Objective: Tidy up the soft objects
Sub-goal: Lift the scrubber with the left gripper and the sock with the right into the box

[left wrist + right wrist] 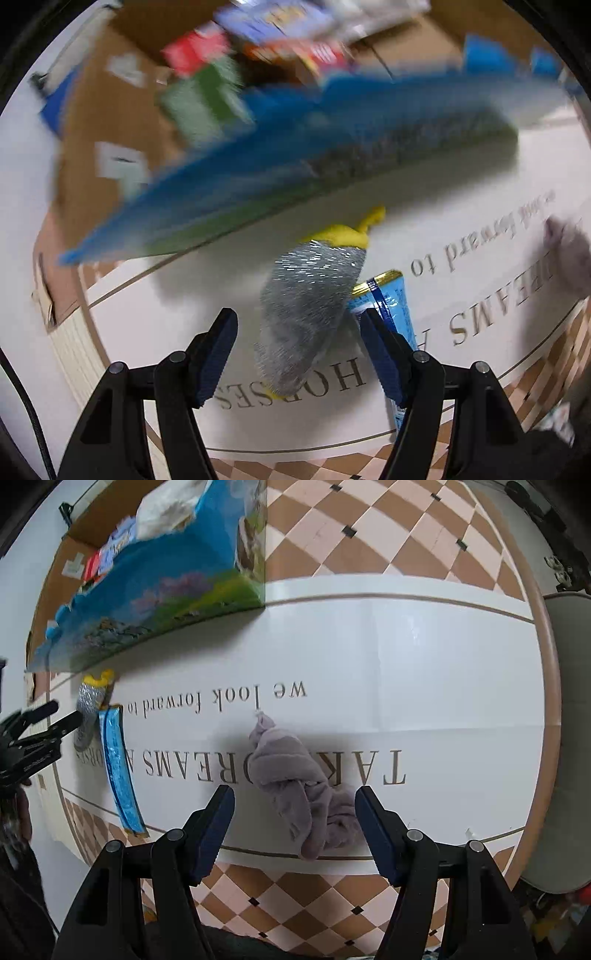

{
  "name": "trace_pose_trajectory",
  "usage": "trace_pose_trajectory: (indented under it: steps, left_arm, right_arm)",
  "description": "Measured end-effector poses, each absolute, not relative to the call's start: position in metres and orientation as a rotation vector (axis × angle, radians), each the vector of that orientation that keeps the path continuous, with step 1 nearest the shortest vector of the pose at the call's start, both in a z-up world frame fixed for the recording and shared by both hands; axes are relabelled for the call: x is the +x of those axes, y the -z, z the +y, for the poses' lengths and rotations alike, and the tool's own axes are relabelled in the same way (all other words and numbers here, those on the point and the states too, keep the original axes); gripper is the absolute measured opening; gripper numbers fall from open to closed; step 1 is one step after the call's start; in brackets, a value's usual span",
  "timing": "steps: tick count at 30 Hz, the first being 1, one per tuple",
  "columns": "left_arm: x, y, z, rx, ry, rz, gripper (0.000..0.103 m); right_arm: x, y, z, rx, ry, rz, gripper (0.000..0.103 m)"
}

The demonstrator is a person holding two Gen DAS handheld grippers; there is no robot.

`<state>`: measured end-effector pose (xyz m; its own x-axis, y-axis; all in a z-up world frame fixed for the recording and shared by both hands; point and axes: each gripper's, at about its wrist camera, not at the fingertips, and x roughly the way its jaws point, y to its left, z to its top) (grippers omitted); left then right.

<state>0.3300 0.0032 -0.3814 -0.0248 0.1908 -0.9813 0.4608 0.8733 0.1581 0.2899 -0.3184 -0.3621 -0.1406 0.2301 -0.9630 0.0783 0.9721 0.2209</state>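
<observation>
Since both grippers are free of any load, the sorting seems to be at an early or middle stage, as I judge it.

Left gripper (299,354): its fingers are spread wide and hold nothing; it points at the silver scrubber.
Right gripper (295,834): its fingers are also spread, with nothing between them except the cloth that lies on the table.
Silver scrubber (306,314): a glittering soft pad with a yellow part at its far end, lying on the table mat (461,206), between the left fingers in the view but not gripped.
Blue packet (388,299): a long shiny packet just beside the scrubber, on its right side; they seem to touch.
Gray cloth (295,775): a knotted soft cloth, lying on the printed letters of the mat, near the front edge.
Blue bin (159,587): a container with a landscape print, standing at the far left of the mat; something white is inside it, the rest I cannot tell.
Cardboard box (110,122): behind the bin, with colorful packages in it, blurred.
Done: perhaps some things are already in the bin and the box.
Left to do: scrubber, packet and cloth lie loose on the mat; each still needs picking up and putting away.
</observation>
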Motion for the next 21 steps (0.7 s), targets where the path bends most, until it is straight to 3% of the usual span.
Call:
trace_pose_trajectory:
  steps: [4,6,7,8,9,12,15,21]
  left_arm:
    - [0.333,0.397,0.01,0.464,0.25,1.619,0.066]
    - [0.338,0.397,0.022,0.347,0.25,1.659,0.054]
    - [0.338,0.396,0.029,0.299,0.239,1.669,0.054]
    - [0.336,0.395,0.035,0.274,0.218,1.669,0.054]
    - [0.333,0.394,0.042,0.251,0.196,1.671,0.053]
    - [0.315,0.394,0.066,0.163,0.087,1.729,0.053]
    - [0.283,0.405,0.102,-0.005,-0.015,1.831,0.053]
    - [0.26,0.414,0.126,-0.04,-0.054,1.81,0.058]
  right_arm:
    - [0.289,0.376,-0.312,0.227,-0.148,1.75,0.07]
    - [0.289,0.384,-0.311,0.238,-0.141,1.764,0.07]
    - [0.289,0.388,-0.311,0.246,-0.139,1.768,0.07]
    - [0.289,0.393,-0.31,0.248,-0.128,1.773,0.067]
    - [0.288,0.396,-0.308,0.243,-0.115,1.776,0.052]
    - [0.282,0.4,-0.305,0.253,-0.091,1.787,0.047]
    - [0.27,0.4,-0.301,0.33,-0.109,1.829,0.046]
    - [0.253,0.407,-0.281,0.39,-0.149,1.88,0.051]
